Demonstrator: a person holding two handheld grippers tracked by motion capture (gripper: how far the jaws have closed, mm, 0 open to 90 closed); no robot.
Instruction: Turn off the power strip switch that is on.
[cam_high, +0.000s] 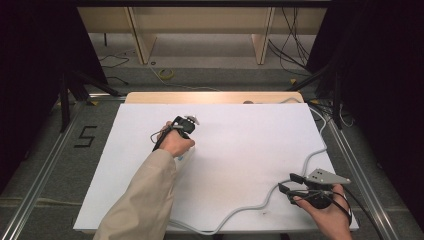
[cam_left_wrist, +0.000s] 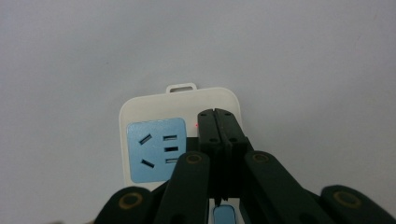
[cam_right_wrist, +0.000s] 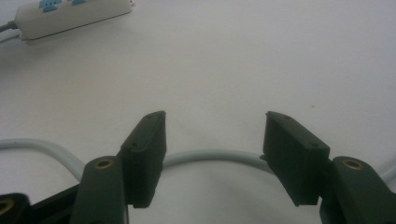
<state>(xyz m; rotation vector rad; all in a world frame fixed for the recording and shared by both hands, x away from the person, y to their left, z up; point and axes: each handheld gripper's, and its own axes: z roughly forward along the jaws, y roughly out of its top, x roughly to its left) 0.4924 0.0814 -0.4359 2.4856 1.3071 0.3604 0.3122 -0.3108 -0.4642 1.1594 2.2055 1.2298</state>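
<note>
High view: my left hand (cam_high: 176, 142) and left gripper (cam_high: 184, 125) cover nearly all of the power strip (cam_high: 184, 156) near the middle of the white board (cam_high: 240, 145); only a pale sliver shows below my hand. Its grey cable (cam_high: 260, 197) snakes toward my right gripper (cam_high: 289, 183), whose jaws stand wide apart near the board's near right corner. Open board lies all around the strip.

Left gripper view: my jaws are pressed together over the strip (cam_left_wrist: 140, 121). They hide its right part, and the frame's lower edge cuts off its near end. One blue socket (cam_left_wrist: 156, 149) shows; the end with the hanging tab (cam_left_wrist: 181, 87) points away from me.

Right gripper view: between my open jaws the cable (cam_right_wrist: 212, 156) lies crosswise, ungripped. The strip (cam_right_wrist: 70, 16), partly cut off at top left, is well apart.
</note>
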